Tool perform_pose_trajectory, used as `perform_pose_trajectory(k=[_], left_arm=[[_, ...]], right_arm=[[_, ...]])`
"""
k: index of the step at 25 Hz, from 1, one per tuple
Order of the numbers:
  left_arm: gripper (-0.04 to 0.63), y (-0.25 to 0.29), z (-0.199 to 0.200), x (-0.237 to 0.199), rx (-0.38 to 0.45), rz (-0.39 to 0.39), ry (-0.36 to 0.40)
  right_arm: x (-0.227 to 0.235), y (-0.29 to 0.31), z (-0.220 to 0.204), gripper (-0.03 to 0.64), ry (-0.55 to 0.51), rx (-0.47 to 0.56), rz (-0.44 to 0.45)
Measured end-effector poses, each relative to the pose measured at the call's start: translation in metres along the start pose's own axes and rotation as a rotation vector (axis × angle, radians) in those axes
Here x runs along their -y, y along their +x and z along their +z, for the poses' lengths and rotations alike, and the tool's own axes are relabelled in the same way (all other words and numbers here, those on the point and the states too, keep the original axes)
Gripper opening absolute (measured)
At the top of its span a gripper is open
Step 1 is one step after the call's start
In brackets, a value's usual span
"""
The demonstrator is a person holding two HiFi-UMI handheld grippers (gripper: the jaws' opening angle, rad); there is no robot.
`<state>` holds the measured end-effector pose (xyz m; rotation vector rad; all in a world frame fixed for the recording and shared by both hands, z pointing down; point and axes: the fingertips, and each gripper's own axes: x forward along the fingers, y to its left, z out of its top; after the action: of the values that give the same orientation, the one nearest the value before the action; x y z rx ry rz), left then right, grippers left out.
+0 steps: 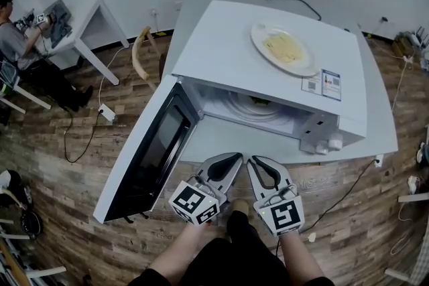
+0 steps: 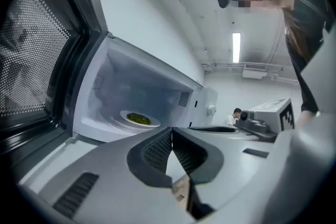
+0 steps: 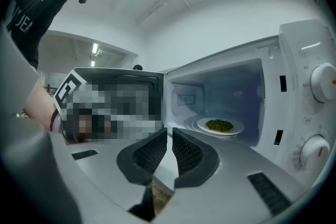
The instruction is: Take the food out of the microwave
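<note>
Showing white across the microwave (image 1: 268, 70) and the tabletop (image 1: 382, 124). Carrying a black frame and dark dotted mesh on the door (image 1: 151, 157). Displaying pale yellow food (image 1: 285, 49) on the white upper plate (image 1: 258, 33), and deep green food (image 3: 219, 124) on the white inner plate (image 3: 237, 127). Wearing light grey on the left gripper (image 1: 234, 159) and right gripper (image 1: 255, 161), with black ribbed jaws and black-and-white square markers on each cube (image 1: 194, 203). Running brown wood-grain planks across the floor (image 1: 67, 164).
</note>
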<state>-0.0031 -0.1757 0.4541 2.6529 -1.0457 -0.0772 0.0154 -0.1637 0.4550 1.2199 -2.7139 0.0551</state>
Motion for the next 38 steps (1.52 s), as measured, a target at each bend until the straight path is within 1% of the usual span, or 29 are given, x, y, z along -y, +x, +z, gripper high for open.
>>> perform_pose_trajectory(k=[2,5,8,11,18,24,30,35,37,38], left_arm=[[0.009,0.005,0.002,-0.006,0.006,0.017,0.017],[0.01,0.012,0.001,-0.019,0.014,0.045,0.039],[0.011,0.02,-0.005,-0.028,0.005,0.064,0.035],[0.011,0.027,-0.009,-0.034,-0.012,0.071,0.044],[0.011,0.04,-0.01,-0.055,-0.055,0.119,0.127],[0.011,0.046,-0.008,-0.063,-0.048,0.126,0.123],[0.011,0.053,-0.014,-0.06,-0.062,0.129,0.137],[0.011,0.054,-0.013,-0.062,-0.047,0.133,0.125],[0.011,0.054,-0.011,-0.062,-0.042,0.137,0.126],[0.011,0.054,-0.011,-0.063,-0.04,0.14,0.125]], right_arm=[[0.007,0.006,-0.002,0.036,-0.026,-0.022,-0.008],[0.016,0.017,-0.004,0.036,-0.1,-0.076,-0.041],[0.026,0.027,-0.005,0.036,-0.163,-0.121,-0.08],[0.036,0.04,-0.005,0.037,-0.201,-0.155,-0.126],[0.059,0.063,-0.008,0.037,-0.298,-0.234,-0.219],[0.077,0.082,-0.003,0.038,-0.357,-0.259,-0.251],[0.091,0.09,-0.013,0.038,-0.389,-0.342,-0.281],[0.093,0.094,-0.02,0.041,-0.411,-0.383,-0.267],[0.094,0.094,-0.023,0.057,-0.412,-0.397,-0.258],[0.095,0.094,-0.025,0.079,-0.412,-0.406,-0.257]])
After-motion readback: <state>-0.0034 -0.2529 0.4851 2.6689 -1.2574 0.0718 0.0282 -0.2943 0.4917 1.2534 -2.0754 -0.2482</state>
